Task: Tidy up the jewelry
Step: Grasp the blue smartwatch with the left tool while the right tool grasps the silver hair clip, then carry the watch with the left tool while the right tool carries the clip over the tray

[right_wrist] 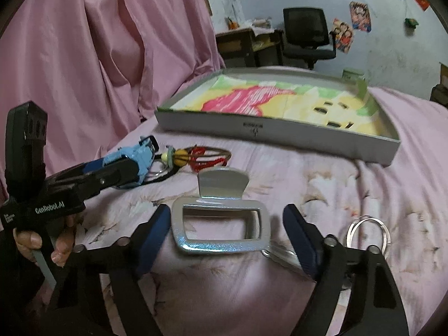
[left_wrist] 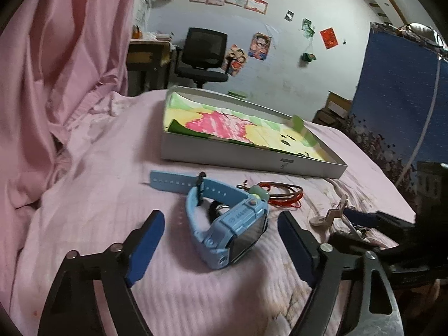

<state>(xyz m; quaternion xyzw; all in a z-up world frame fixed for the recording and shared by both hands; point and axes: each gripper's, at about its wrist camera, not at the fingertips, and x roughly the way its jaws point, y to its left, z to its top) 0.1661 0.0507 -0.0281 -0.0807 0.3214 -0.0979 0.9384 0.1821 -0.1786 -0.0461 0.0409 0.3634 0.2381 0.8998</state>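
A light blue smartwatch [left_wrist: 232, 224] lies on the pink bedspread between the fingers of my left gripper [left_wrist: 219, 216], which is open and not pressing on it. Behind the watch lies a red cord with a green bead [left_wrist: 280, 196]. My right gripper [right_wrist: 228, 211] is open around a silver hair claw clip [right_wrist: 221, 224], its pads beside the clip's ends. The right wrist view also shows the left gripper [right_wrist: 123, 168] at the watch [right_wrist: 140, 151] and the red cord [right_wrist: 207, 158]. A key ring [right_wrist: 366, 235] with a key [right_wrist: 280, 254] lies by my right finger.
A shallow grey box [right_wrist: 252, 131] lined with a pink, yellow and green cloth sits further back on the bed. Pink curtain [left_wrist: 56, 70] hangs at the left. A hand [right_wrist: 28, 240] grips the left tool's handle. A desk and black office chair [left_wrist: 204, 53] stand beyond the bed.
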